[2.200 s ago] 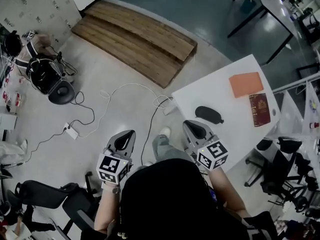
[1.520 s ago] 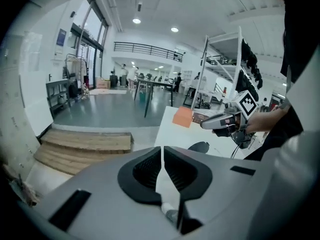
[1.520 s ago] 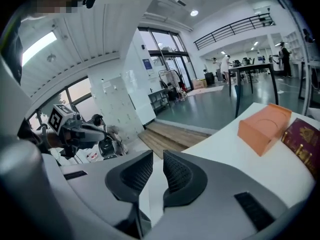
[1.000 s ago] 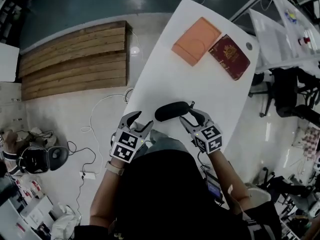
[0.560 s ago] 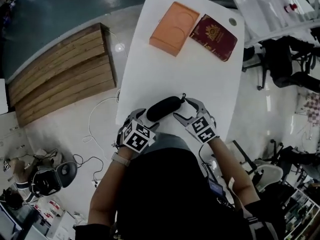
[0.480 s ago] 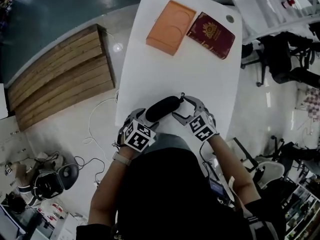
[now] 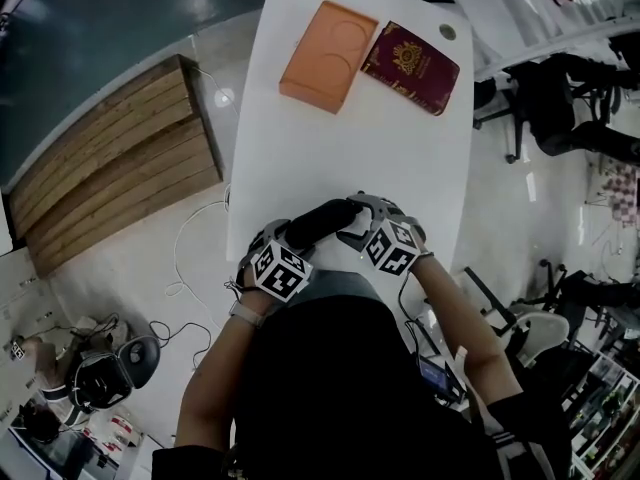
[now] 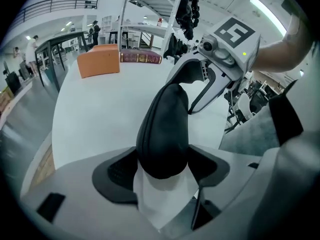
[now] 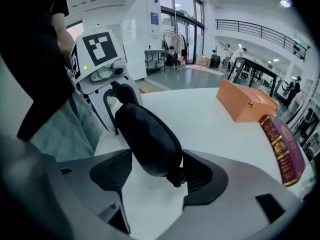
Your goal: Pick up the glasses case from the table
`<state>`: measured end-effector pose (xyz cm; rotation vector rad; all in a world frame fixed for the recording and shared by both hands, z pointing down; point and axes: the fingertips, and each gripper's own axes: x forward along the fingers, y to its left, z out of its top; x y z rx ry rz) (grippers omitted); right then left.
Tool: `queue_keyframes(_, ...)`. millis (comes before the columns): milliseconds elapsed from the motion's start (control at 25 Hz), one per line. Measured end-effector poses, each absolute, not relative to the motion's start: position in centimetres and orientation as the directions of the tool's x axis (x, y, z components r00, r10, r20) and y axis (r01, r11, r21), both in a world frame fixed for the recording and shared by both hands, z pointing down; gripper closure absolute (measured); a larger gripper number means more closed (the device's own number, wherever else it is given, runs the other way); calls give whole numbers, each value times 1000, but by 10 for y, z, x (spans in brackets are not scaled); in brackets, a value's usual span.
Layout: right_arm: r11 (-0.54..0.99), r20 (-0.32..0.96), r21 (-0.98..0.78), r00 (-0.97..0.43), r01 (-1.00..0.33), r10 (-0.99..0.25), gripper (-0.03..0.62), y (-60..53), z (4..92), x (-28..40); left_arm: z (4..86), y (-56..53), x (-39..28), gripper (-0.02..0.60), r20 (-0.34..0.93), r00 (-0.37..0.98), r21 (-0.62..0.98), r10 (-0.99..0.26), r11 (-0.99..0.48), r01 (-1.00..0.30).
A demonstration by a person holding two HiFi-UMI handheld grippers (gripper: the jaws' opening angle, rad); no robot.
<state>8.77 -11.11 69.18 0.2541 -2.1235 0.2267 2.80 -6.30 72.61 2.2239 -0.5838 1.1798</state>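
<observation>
Both ends of the glasses case (image 7: 322, 221) sit between fingers (image 8: 114, 176): left gripper (image 8: 162, 169) wide open, right gripper (image 9: 156, 173) opening. We should squeeze evenly.

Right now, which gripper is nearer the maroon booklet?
Right: the right gripper, jaws opening around the glasses case at its booklet-side end, is closer; left gripper straddles its opposite end, farther from the maroon booklet.

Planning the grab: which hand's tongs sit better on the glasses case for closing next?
Left, probably. One end of the glasses case sits centred between the left tongs, filling the gap. The right tongs are opening, and the case crosses them slanted, nearer one pad.
</observation>
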Motion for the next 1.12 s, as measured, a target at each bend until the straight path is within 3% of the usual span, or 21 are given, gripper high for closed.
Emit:
queue_keyframes(320,956,840,-39,-527,-290,-126,275,-124,674,86,709,-80,23,255,840,511,190,-185,-781,-595)
queue_keyframes(640,937,809,33,-541,-348,-230,275,-144,613,64,640,-109,-1,255,790,509,6,-341,-826,-563)
queue_keyframes(1120,849,672,342,-527,-404,-521,275,-173,480,19,513,-150,-51,255,646,497,-320,-580,-796,-514)
